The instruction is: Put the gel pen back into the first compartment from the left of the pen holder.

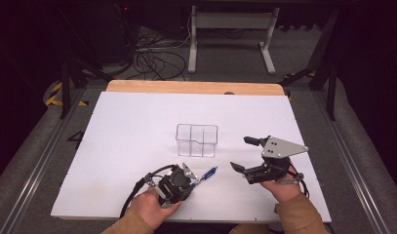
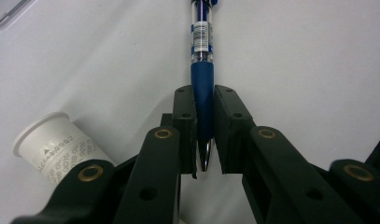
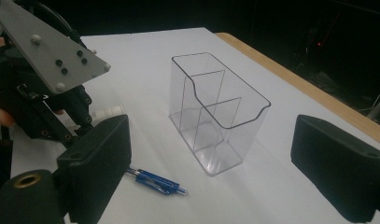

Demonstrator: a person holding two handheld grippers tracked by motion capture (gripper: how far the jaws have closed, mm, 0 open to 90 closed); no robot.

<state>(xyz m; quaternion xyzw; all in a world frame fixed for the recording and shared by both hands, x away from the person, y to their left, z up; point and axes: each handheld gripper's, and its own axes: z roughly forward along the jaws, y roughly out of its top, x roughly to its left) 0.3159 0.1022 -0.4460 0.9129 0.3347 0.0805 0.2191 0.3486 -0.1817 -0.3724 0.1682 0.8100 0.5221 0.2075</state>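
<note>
A blue pen lies on the white table sheet near the front. My left gripper is shut on the pen's tip end; in the left gripper view the pads clamp the blue grip of the pen with the metal tip between them. A clear plastic organizer with three compartments stands upright at the table's middle, empty. My right gripper hovers open to its right, nothing between its jaws. In the right gripper view the organizer stands ahead and the pen lies lower left.
A small white cylinder with printed text lies beside the left gripper, also visible as a white tube. The white sheet covers a wooden table whose far edge shows. Cables and a metal stand lie on the floor beyond.
</note>
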